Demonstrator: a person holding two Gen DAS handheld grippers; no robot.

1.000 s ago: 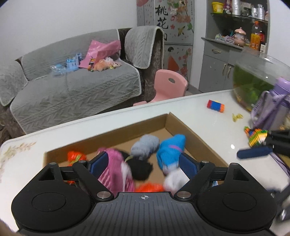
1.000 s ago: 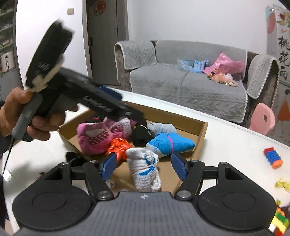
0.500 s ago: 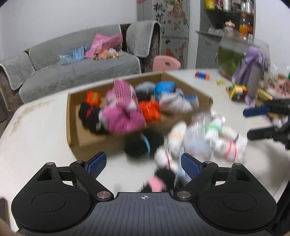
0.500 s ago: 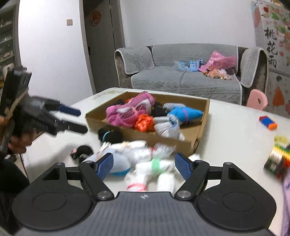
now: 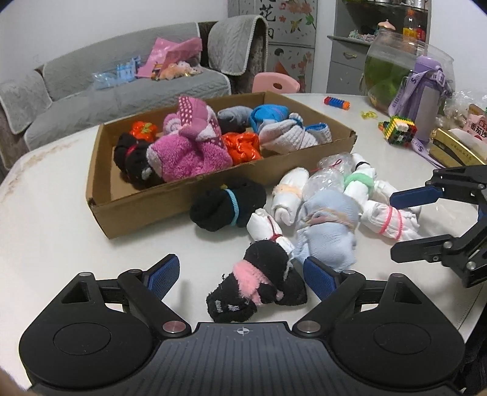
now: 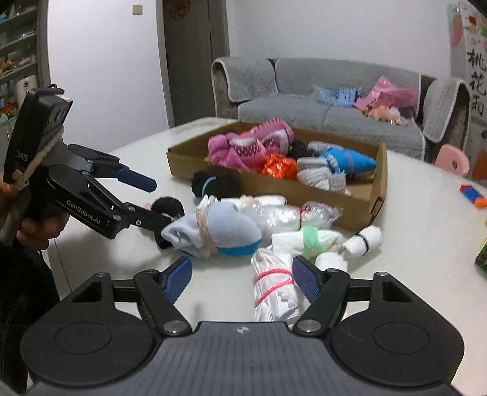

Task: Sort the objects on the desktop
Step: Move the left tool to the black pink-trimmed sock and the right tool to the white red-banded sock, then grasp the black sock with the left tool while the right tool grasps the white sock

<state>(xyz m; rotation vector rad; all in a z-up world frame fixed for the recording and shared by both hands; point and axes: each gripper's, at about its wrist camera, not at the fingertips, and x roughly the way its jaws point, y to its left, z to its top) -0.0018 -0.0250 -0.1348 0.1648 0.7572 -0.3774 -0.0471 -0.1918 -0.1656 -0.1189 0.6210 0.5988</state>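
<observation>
Sock bundles (image 5: 327,213) lie loose on the white tabletop (image 5: 61,243) just beside a cardboard box (image 5: 146,210) holding more. The left hand-held gripper (image 5: 240,274) is spread wide around a black-and-pink bundle (image 5: 261,283); the right hand-held gripper (image 6: 240,275) gapes over a white pink-banded bundle (image 6: 274,286).

"GenRobot.AI" in white letters along the side arm of the left gripper (image 6: 143,201), right wrist view. "DAS" partly readable on its black handle block (image 6: 36,128).

Large black brush characters "桃花雨" run down the decorated panel (image 6: 474,82) at the right edge; the left wrist view shows only their lower part on the same panel (image 5: 274,15).

Snack packet (image 5: 476,126) carries Chinese print, "番茄" legible.

Purple lanyard (image 5: 418,146): letter "S" repeated.
</observation>
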